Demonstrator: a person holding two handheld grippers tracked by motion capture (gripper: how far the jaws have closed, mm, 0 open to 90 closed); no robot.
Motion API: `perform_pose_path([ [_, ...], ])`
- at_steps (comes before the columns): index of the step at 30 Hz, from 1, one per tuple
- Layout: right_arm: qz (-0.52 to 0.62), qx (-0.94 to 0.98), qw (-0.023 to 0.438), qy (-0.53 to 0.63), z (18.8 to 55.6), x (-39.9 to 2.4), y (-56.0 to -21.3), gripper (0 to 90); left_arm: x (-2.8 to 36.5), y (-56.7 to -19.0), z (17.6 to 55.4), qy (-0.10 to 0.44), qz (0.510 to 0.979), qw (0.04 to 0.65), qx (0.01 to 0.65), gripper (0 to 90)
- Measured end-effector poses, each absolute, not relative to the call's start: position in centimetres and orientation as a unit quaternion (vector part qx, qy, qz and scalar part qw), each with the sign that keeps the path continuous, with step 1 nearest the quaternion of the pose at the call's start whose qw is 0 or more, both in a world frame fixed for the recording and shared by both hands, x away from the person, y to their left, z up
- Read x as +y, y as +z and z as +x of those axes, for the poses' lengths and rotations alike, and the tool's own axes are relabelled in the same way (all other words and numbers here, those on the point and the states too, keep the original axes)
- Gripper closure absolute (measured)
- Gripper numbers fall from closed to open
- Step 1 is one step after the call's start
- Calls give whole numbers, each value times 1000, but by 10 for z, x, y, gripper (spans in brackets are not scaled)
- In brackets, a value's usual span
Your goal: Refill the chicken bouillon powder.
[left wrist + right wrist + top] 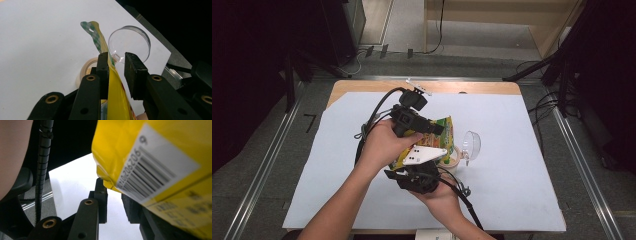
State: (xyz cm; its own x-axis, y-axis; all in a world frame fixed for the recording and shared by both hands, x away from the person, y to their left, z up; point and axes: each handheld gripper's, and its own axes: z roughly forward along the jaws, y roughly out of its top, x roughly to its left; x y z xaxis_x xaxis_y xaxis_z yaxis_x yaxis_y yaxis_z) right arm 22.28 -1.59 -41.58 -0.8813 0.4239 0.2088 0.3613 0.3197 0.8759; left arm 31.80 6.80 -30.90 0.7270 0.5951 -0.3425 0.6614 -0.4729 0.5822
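A: How do the two tools stand?

B: The left gripper [116, 65] has its jaws a little apart; the yellow pouch [110, 82] lies against one jaw, and the other stands clear of it. Whether the right gripper [414, 176] pinches the pouch, I cannot tell.

A: And the pouch?

B: One pouch, held above the white sheet [512, 165] between both grippers, its long axis running away from the left gripper's camera, hang-hole end farthest. Beside it are one tape roll [453, 159] and one clear round lid [471, 145].
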Motion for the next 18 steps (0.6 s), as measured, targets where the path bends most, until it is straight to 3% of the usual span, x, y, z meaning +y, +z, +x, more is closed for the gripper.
perform_pose_path([
  [18,243,810,29,532,222,-16,-420,759,65,-312,317,-47,860,354,365,745],
])
